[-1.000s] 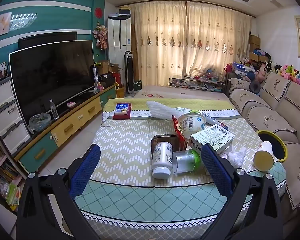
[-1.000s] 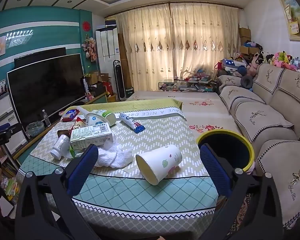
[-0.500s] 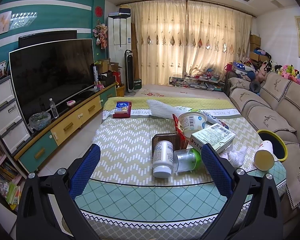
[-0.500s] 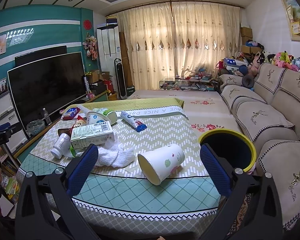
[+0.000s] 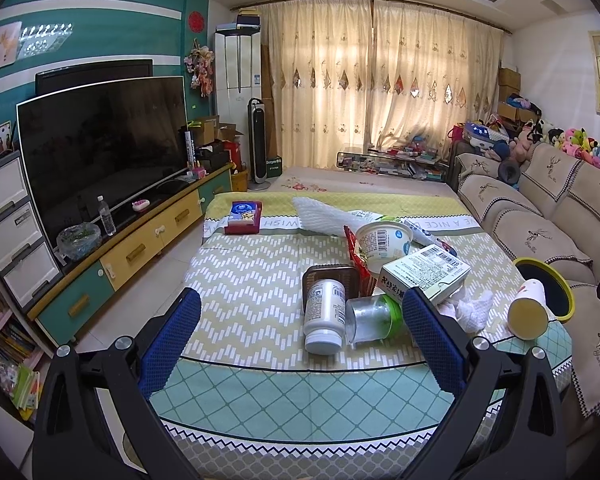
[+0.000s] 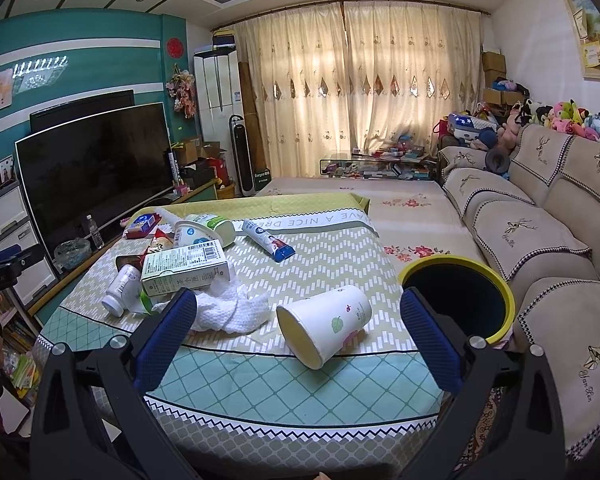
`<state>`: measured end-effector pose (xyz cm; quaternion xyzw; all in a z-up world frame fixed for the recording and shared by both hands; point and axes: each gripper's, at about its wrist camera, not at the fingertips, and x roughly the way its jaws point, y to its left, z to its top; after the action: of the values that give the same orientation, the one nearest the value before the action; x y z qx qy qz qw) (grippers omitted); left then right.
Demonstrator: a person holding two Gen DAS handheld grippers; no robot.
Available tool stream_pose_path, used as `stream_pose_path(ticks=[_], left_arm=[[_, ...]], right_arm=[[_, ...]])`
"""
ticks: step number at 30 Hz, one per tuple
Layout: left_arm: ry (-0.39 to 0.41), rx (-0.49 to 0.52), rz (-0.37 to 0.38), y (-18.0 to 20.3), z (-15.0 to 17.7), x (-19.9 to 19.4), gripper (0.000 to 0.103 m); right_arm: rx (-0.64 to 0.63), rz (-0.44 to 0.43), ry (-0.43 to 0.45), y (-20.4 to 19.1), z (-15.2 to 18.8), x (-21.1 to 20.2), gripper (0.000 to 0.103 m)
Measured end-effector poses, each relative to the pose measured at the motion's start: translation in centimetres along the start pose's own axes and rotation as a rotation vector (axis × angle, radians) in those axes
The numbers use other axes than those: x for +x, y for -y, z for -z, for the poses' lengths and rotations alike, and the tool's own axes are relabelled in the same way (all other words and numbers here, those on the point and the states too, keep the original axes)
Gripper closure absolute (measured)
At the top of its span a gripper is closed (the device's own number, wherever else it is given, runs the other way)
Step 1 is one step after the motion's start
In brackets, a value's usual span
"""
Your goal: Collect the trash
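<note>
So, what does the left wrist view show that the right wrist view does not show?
Only the left wrist view shows the brown tray behind the white bottle plainly, and the clear green-lidded jar whole. Only the right wrist view shows the toothpaste tube whole. Both show the paper cup lying on its side, the green carton and the yellow-rimmed bin.

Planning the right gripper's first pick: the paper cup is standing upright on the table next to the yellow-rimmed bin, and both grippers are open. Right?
Not quite. The paper cup lies tipped on its side, mouth facing the camera, as the right wrist view shows. It is on the table beside the yellow-rimmed bin, and the left gripper and right gripper are open.
</note>
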<state>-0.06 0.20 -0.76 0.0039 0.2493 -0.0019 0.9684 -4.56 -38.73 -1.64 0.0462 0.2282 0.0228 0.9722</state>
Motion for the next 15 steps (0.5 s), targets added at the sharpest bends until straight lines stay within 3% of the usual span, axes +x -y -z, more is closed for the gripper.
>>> stream_pose_path(ticks=[15], left_arm=[[-0.009,0.001,0.005,0.3,0.18,0.37,0.004]], right_arm=[[0.001,-0.001,-0.004,0.06,0.02,0.1,0.006]])
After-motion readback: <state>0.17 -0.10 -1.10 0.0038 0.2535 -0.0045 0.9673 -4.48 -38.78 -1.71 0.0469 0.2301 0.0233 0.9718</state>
